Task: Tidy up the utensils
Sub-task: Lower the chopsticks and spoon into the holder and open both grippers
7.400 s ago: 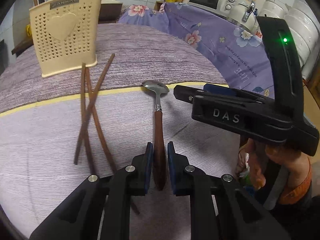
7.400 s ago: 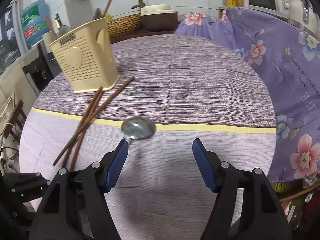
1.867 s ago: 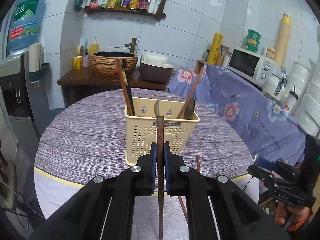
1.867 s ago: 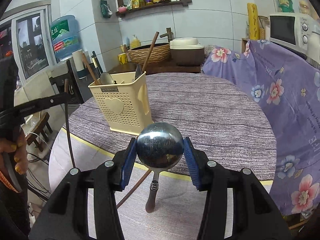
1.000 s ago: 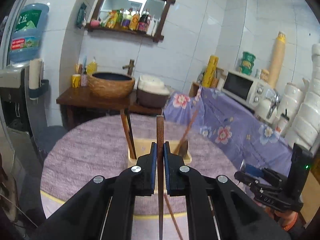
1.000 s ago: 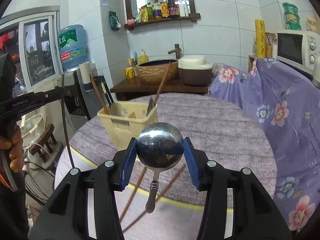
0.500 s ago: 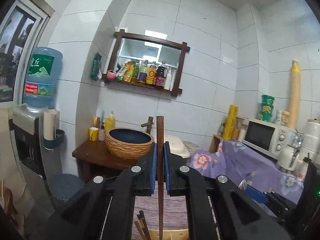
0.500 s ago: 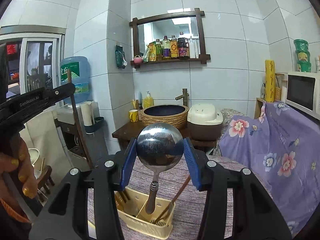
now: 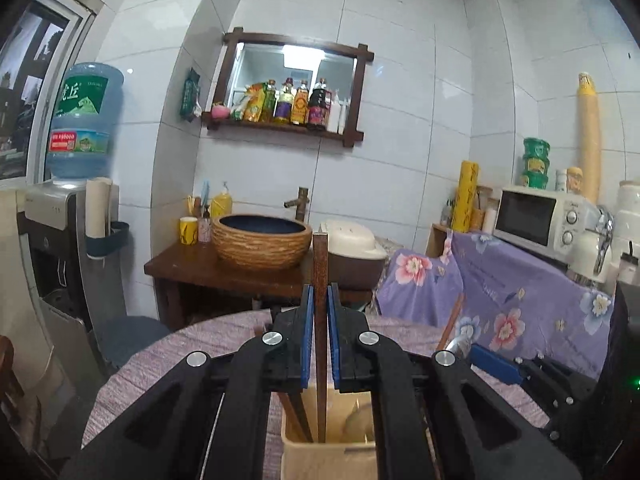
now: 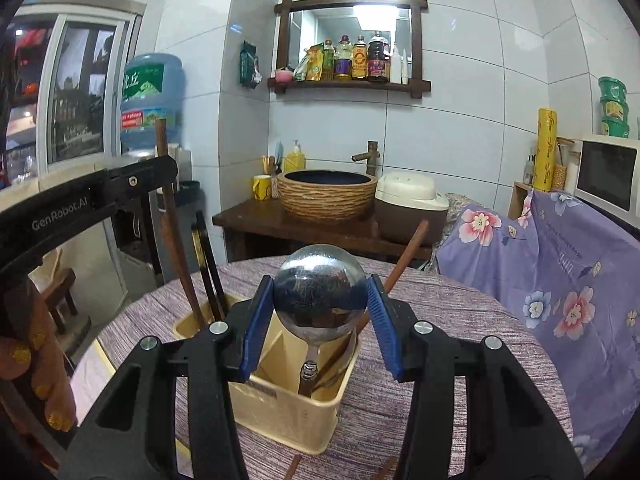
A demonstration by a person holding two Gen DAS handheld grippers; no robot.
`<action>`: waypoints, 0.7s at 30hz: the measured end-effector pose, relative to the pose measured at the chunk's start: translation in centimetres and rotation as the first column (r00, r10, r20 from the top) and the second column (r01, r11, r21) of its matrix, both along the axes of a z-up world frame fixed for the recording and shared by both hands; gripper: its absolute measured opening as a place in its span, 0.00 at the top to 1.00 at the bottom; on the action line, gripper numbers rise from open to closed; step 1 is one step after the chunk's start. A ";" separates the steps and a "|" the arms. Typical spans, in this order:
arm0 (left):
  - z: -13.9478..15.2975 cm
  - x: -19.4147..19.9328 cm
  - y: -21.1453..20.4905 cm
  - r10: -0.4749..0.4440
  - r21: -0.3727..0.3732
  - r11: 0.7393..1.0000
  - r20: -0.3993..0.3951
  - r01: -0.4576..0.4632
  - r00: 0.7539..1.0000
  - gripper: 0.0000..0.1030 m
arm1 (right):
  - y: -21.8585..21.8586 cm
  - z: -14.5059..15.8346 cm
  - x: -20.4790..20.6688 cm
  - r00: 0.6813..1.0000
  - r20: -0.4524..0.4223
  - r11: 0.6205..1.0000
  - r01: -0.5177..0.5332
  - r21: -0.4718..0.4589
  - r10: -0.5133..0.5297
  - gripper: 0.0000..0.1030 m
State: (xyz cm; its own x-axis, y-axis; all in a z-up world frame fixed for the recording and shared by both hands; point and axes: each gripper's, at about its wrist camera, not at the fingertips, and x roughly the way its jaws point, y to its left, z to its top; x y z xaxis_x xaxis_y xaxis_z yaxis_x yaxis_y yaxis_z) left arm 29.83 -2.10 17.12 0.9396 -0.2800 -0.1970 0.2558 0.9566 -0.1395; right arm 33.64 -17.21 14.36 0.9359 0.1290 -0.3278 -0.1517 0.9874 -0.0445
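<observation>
My left gripper is shut on a brown chopstick held upright, its lower end down inside the cream utensil holder. The right gripper is shut on the round bowl of a steel spoon. The spoon's handle hangs into the holder. Other chopsticks stand in the holder. In the right wrist view the left gripper comes in from the left with its chopstick. The right gripper's blue pad shows at the right of the left wrist view.
The holder stands on a round table with a purple striped cloth. Loose chopstick ends lie in front of the holder. A person's hand is at the left. Behind are a wooden stand with a woven basin and a floral-covered counter.
Both grippers have tipped downward and come over the holder, which now fills the bottom of both views. The chopstick's end and the spoon's handle now reach into it.
</observation>
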 end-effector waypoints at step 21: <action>-3.4 -0.2 1.4 -0.040 0.026 0.999 -0.118 0.043 0.992 0.80 | 0.6 -2.1 -2.0 1.000 0.006 0.998 -0.012 -0.063 0.012 0.31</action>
State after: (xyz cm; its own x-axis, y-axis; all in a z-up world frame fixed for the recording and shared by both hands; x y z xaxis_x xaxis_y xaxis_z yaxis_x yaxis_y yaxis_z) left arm 29.59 -0.73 13.68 0.8972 -0.3106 -0.3140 0.2785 0.9496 -0.1435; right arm 31.60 -16.58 12.30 0.9366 0.1196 -0.3293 -0.1629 0.9808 -0.1072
